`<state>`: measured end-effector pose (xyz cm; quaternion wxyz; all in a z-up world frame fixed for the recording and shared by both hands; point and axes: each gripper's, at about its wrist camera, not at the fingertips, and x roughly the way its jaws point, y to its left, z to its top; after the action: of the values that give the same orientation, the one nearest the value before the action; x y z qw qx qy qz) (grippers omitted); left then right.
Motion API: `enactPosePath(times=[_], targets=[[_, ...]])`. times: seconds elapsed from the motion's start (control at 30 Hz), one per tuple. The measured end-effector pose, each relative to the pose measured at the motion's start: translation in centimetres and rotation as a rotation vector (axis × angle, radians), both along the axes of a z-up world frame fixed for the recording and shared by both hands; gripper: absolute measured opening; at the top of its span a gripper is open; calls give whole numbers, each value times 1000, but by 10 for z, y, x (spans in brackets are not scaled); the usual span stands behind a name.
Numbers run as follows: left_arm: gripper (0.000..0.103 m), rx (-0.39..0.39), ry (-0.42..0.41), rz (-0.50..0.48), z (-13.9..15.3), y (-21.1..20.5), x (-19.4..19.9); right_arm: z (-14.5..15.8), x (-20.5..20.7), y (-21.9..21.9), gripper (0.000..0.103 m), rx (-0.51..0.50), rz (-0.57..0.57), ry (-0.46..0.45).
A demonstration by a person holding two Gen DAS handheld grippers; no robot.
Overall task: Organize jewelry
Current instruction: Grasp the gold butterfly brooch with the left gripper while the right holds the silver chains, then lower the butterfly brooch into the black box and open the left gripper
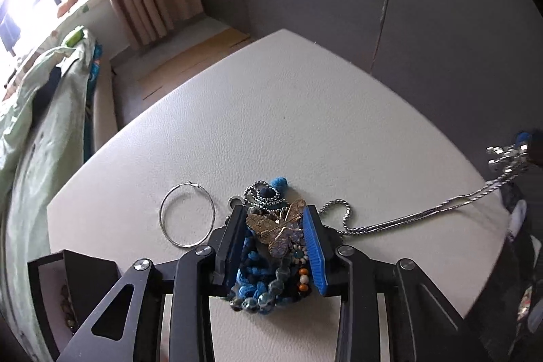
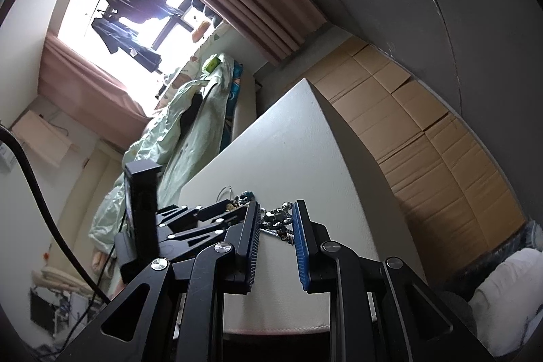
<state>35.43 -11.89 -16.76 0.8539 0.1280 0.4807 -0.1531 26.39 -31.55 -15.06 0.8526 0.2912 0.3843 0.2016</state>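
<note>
Left wrist above table (image 1: pixel 288 111), right wrist low, tilted, sharing it

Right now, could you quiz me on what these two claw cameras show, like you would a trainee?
1. True or false: the silver hoop lies inside the jewelry pile.
2. Which gripper has the gold butterfly brooch between its fingers?
3. The silver chain runs from the pile toward: A) the curtain, B) the right gripper, C) the black box.

Key: 1. False, it lies apart, beside the pile. 2. The left gripper. 3. B; its metal pendant end sits between the right fingers.
</note>
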Motion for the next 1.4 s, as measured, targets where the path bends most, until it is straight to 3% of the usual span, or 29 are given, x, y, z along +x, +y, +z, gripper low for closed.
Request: enactPosePath(times=[0.3, 0.47, 0.87, 1.4], targets=[[36, -50, -45, 5, 27, 16, -10, 5, -2, 9, 21, -7, 20, -13], [36, -78, -81, 28, 47, 33, -15, 24, -3, 22, 21, -17, 50, -52], [36, -126, -150, 138, 82, 97, -29, 102, 3, 80, 21, -77, 153, -208], [36, -203, -143, 289, 81, 177, -48, 206, 4, 157, 21, -194, 250, -393]])
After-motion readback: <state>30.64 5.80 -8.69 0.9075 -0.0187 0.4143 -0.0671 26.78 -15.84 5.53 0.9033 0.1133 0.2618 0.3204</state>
